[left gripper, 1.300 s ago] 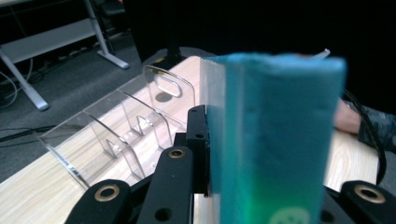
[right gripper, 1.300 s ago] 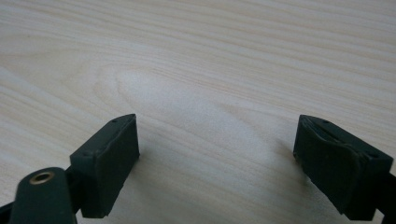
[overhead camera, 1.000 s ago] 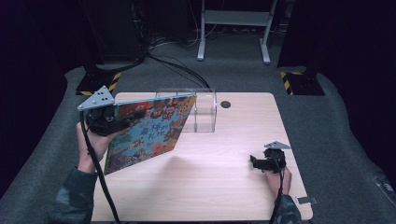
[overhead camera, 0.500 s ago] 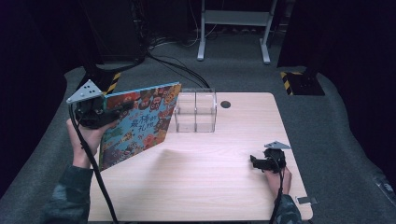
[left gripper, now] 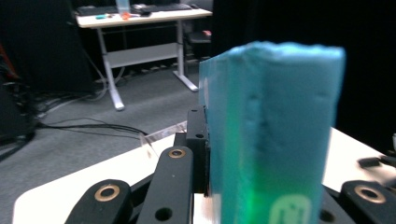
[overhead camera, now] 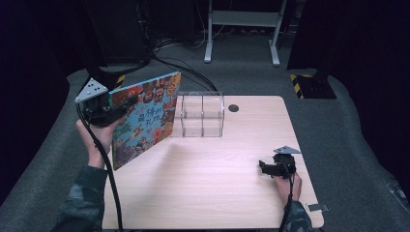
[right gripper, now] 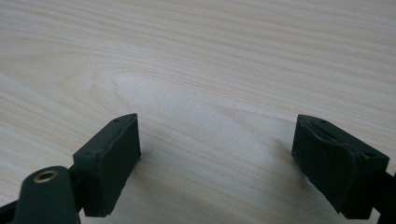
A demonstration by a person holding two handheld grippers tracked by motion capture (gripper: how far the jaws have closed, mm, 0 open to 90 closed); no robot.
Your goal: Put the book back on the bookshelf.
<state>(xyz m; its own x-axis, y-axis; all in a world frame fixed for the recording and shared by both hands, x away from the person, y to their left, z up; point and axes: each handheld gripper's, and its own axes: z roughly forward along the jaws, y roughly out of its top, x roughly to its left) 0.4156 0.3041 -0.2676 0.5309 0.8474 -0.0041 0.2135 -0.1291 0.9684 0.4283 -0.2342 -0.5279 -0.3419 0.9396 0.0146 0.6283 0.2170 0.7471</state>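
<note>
i hold the picture book (overhead camera: 145,116) in my left gripper (overhead camera: 112,108), jaws clamped on its teal spine edge (left gripper: 273,135), the book raised at a tilt over the tabletop's (overhead camera: 212,188) left edge, just beside the clear acrylic organizer (overhead camera: 202,115). it reads as a stiff, thin hardcover, fairly light but wide, so it may swing about the pinch; a hold near mid-spine seems soundest. my right gripper (right gripper: 217,154) rests on the tabletop, jaws apart and empty.
</note>
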